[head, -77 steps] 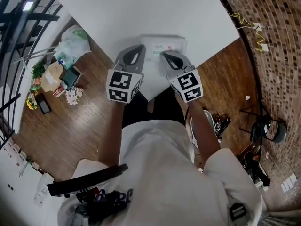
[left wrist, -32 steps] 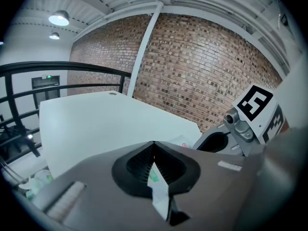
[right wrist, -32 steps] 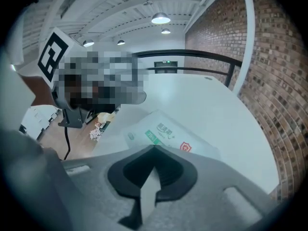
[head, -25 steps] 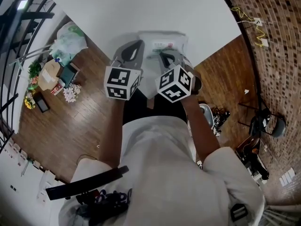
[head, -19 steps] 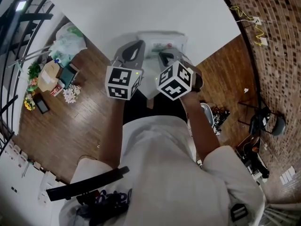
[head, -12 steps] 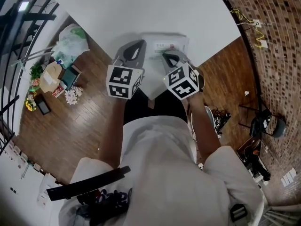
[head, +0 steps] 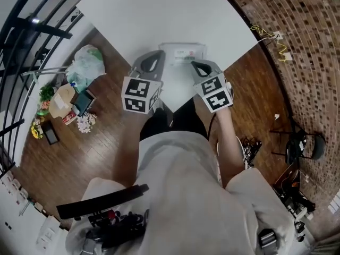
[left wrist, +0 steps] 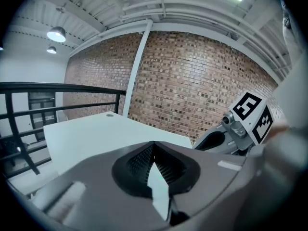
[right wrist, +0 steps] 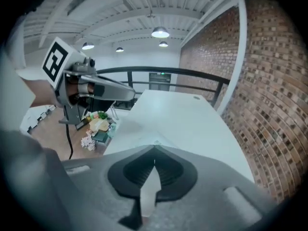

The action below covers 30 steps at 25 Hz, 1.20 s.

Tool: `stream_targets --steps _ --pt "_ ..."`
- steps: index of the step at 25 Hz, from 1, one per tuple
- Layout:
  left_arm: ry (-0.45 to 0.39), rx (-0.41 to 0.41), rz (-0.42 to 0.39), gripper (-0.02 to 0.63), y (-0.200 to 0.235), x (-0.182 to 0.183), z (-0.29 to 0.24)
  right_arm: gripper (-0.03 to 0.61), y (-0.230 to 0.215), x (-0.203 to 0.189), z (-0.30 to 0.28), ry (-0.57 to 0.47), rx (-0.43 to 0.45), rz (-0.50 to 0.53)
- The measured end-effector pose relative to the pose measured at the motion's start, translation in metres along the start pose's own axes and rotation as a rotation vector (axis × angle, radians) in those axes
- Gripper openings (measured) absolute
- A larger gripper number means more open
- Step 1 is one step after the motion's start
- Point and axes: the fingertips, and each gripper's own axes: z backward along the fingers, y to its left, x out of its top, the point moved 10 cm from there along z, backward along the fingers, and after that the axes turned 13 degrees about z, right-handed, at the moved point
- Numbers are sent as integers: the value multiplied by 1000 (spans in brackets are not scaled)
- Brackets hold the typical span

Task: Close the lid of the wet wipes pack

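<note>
At the near table edge, left gripper point(head: 157, 56) and right gripper point(head: 195, 65) hover, jaws pressed together on nothing. Just beyond their tips, wet wipes pack point(head: 183, 52) lies on white table point(head: 159, 15). Lid looks flat; closing probably done.

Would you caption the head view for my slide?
Left gripper and right gripper, shut, near the wet wipes pack on a table.

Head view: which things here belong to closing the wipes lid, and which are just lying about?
Job in hand:
- wet wipes pack on the white table
- left gripper and right gripper, both shut and empty, beside the pack

Lying about:
- plastic bag, brown box and flowers on the floor
- yellow cable
- black chair
</note>
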Motion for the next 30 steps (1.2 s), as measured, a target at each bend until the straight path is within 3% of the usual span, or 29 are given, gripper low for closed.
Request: stream_targets --steps 4,7,11,17,20,30 --pt "-52 -38 -32 17 -19 9 27 -9 7 7 42 -167 -165 -104" --pt "-85 -76 -63 17 -39 17 45 -9 19 12 76 -266 -287 -120" --pt "-170 -127 -49 17 -66 26 72 -10 42 13 114 -410 -349 -173" --pt "-315 -25 -93 17 -113 21 104 -9 61 -1 170 -566 -440 -162" --pt "-351 6 -104 17 -138 9 120 -9 66 -10 194 -629 -453 -142" --pt "-423 114 -101 17 -250 -51 192 -9 118 -53 278 -743 -333 -93"
